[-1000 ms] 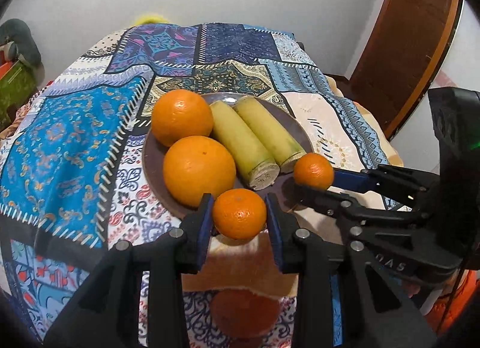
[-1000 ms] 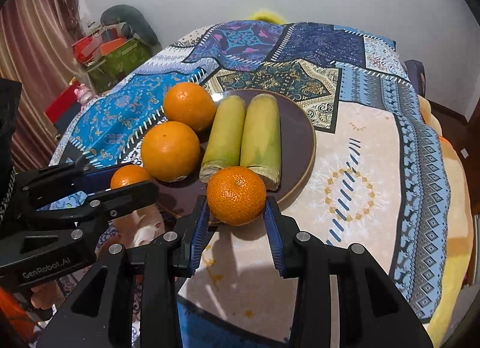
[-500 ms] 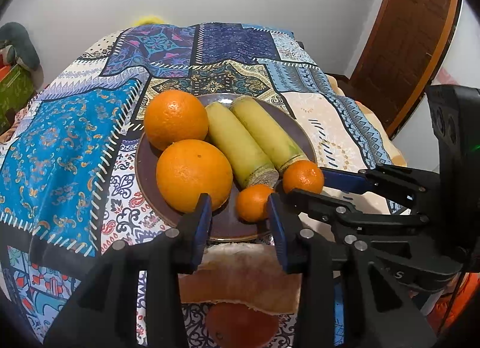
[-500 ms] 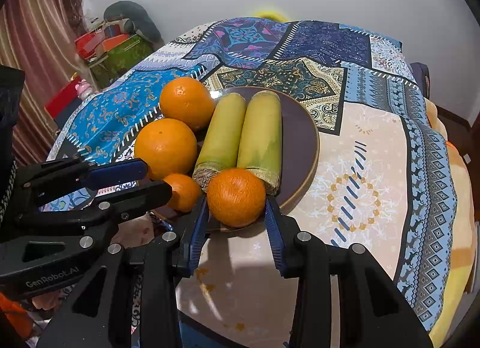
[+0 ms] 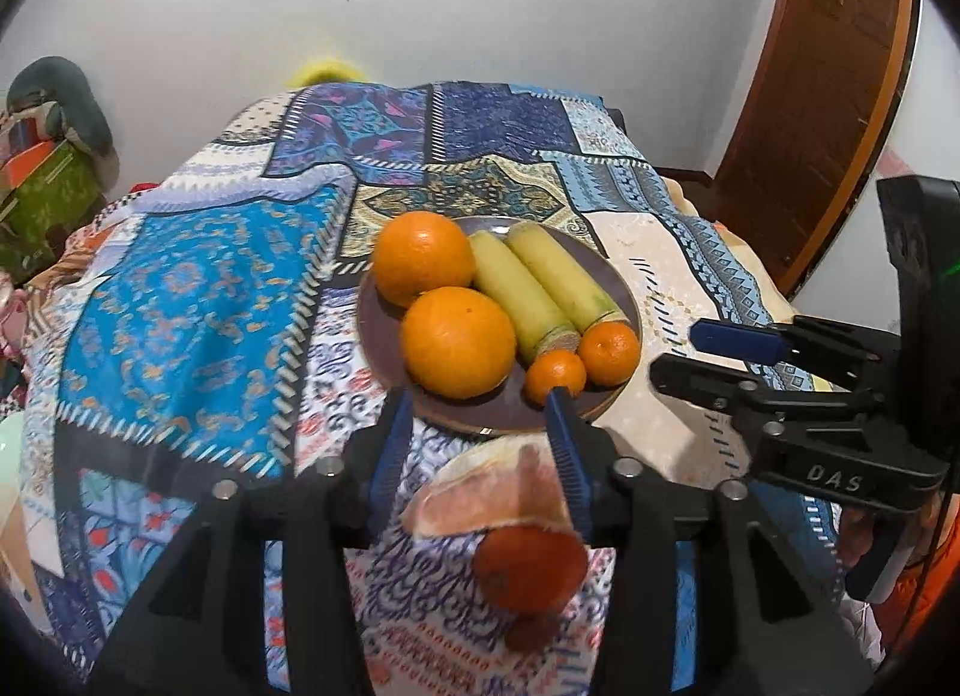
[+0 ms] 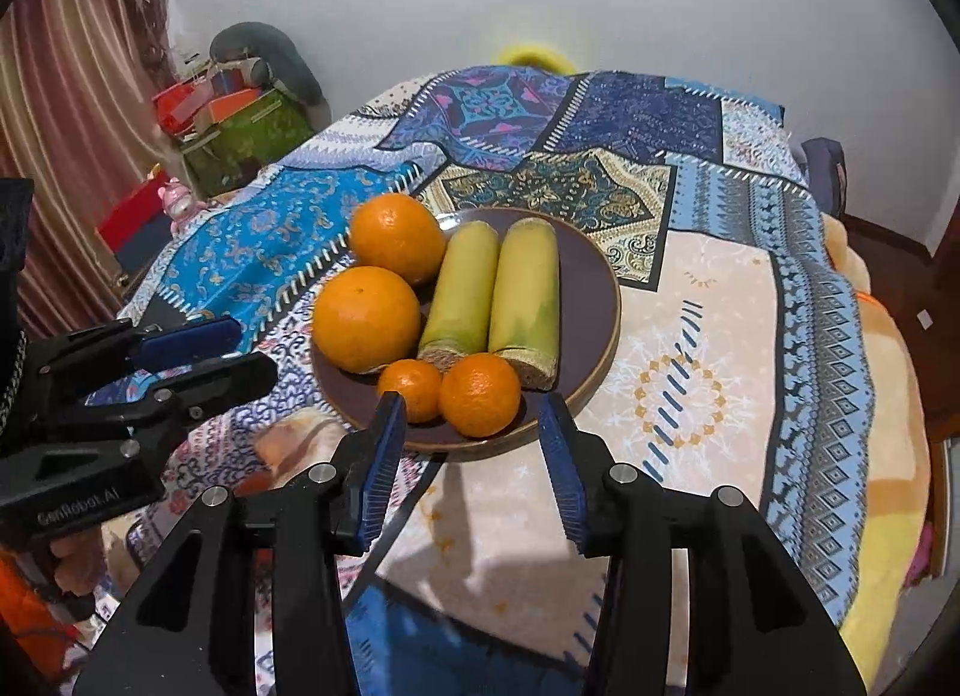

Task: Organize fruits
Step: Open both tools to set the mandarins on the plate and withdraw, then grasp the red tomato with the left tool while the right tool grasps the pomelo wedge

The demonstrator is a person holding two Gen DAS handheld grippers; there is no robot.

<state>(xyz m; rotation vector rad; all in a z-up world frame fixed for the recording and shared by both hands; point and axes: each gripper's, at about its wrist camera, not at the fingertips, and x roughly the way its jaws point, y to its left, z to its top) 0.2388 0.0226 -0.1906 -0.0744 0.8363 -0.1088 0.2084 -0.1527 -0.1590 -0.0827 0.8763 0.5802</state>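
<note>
On the patchwork-clothed worktop [image 5: 198,300], my left wrist camera shows the brown plate [image 5: 384,336] holding two big oranges [image 5: 457,341], two yellow-green corn cobs [image 5: 522,294] and two small tangerines [image 5: 555,375] lined up at its near rim. My left gripper [image 5: 480,432] hangs just short of that rim with its blue-padded fingers [image 5: 390,444] spread and nothing between them. Below them, near the worktop's near edge, I see a pale pinkish peel piece [image 5: 492,492] and a blurred reddish fruit [image 5: 528,567]. At the right my other gripper [image 5: 708,354] shows white letters, "DAS" as far as I can read them.

From the right wrist camera, the plate [image 6: 594,270] sits toward the middle of the worktop [image 6: 720,336], the tangerines [image 6: 480,393] touching each other in front of the cut ends of the cobs [image 6: 525,288], the oranges [image 6: 366,318] on the left half. My right gripper [image 6: 471,459] has its fingers [image 6: 561,474] wide apart and empty, just before the rim. The left gripper [image 6: 222,354] carries the label "GenRobot.AI".
</note>
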